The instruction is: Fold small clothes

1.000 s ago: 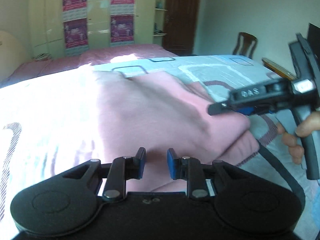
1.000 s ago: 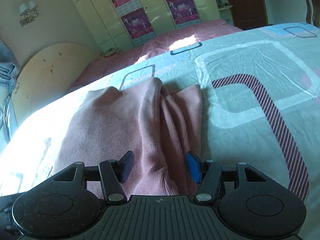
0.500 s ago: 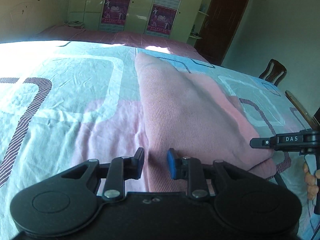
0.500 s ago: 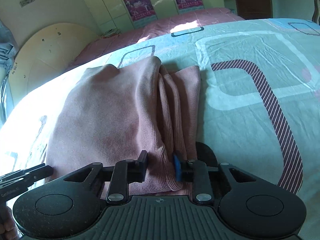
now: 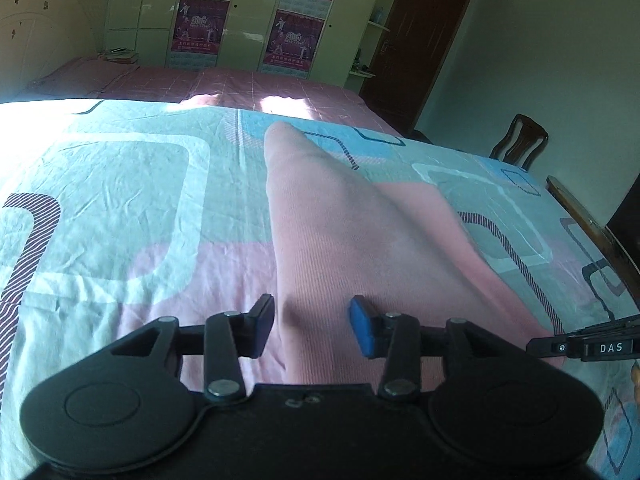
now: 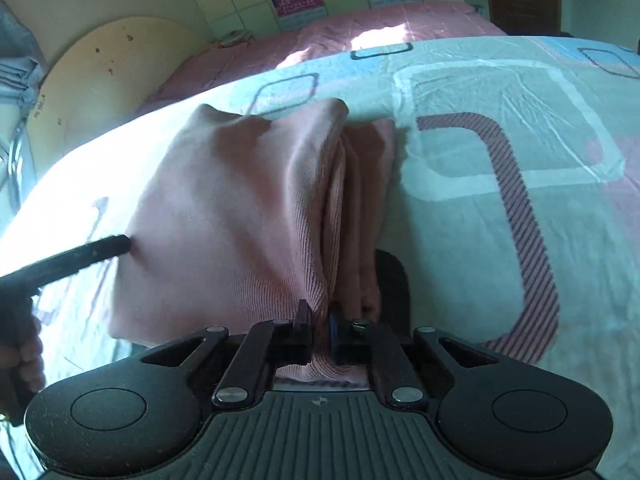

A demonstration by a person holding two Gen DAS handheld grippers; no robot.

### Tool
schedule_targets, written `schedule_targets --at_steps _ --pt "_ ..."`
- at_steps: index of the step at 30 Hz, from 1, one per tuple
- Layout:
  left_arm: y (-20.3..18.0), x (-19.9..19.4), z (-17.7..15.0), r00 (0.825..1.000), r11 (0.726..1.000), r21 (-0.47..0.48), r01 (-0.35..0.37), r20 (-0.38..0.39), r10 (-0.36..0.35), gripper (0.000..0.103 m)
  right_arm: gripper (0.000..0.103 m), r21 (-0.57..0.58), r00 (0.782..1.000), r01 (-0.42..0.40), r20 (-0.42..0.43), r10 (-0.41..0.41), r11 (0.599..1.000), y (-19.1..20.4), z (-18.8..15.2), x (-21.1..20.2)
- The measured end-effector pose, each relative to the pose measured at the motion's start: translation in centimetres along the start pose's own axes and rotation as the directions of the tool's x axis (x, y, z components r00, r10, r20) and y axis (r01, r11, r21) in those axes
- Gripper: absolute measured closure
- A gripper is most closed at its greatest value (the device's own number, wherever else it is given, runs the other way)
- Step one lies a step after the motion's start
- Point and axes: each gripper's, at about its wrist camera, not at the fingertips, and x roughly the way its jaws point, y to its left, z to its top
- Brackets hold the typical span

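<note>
Fabric bunched right at the near edge: the right hand-held gripper [image 6: 320, 330] is clenched on a pinch of the pink garment [image 6: 224, 216], its jaws nearly together with ribbed knit squeezed between them. Over in the left wrist view, the left hand-held gripper [image 5: 312, 326] is released, jaws standing apart over the garment's near left edge, gripping nothing.

The garment lies on the bed [image 5: 120, 200], partly folded, with several layers stacked in soft ridges along its right side and a peak rising at the far end. It looks light, limp and a little stretchy, so I'd judge it will sag and drag wherever it isn't supported. It isn't fragile or slippery, and the rib should give the pads good bite.

Best hold, by my reckoning: near corners or the folded edge, taking all layers at once so the stack doesn't slide apart. Further off, the patterned sheet runs to a second bed with a pink cover [image 5: 240, 84] and the wardrobe [image 5: 240, 12].
</note>
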Motion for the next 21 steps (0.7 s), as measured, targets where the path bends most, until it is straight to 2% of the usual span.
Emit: schedule_targets --at_steps 3,5,7,8,13,17,20,21 --pt "0.2 1.1 -0.6 0.999 1.0 -0.019 0.006 -0.047 -0.007 0.055 0.096 0.051 1.0 -0.011 0.021 0.01 0.999 -0.3 -0.2 0.4" --pt "0.5 1.0 -0.4 0.999 1.0 -0.03 0.009 -0.045 -0.01 0.055 0.09 0.056 0.998 -0.037 0.057 0.033 0.998 0.1 0.2 -0.8" --pt "0.8 0.8 0.2 0.999 0.999 -0.044 0.017 -0.036 -0.018 0.056 0.066 0.043 0.993 -0.027 0.115 0.022 0.999 0.4 0.8 -1.9" --pt "0.9 0.8 0.6 0.999 0.999 -0.05 0.019 -0.031 -0.021 0.056 0.058 0.041 0.991 -0.023 0.136 0.017 0.999 0.5 1.2 -2.1" --pt "0.9 2.1 3.4 1.0 0.998 -0.061 0.002 0.011 -0.001 0.056 0.059 0.078 0.982 -0.029 0.189 0.014 0.997 0.9 4.8 0.3" --pt "1.2 4.6 5.2 1.0 0.995 -0.102 0.001 0.005 -0.001 0.054 0.059 0.118 0.98 -0.024 0.197 0.0 0.993 0.8 7.0 3.6" --pt "1.2 6.0 5.5 1.0 0.996 -0.087 -0.02 0.0 0.02 0.053 0.059 0.132 0.98 -0.019 0.197 -0.008 0.991 0.9 8.2 5.4" --pt "1.3 6.3 5.3 1.0 0.996 -0.086 -0.028 -0.006 0.028 0.052 0.07 0.129 0.982 -0.001 0.189 -0.024 0.992 0.9 8.4 6.0"
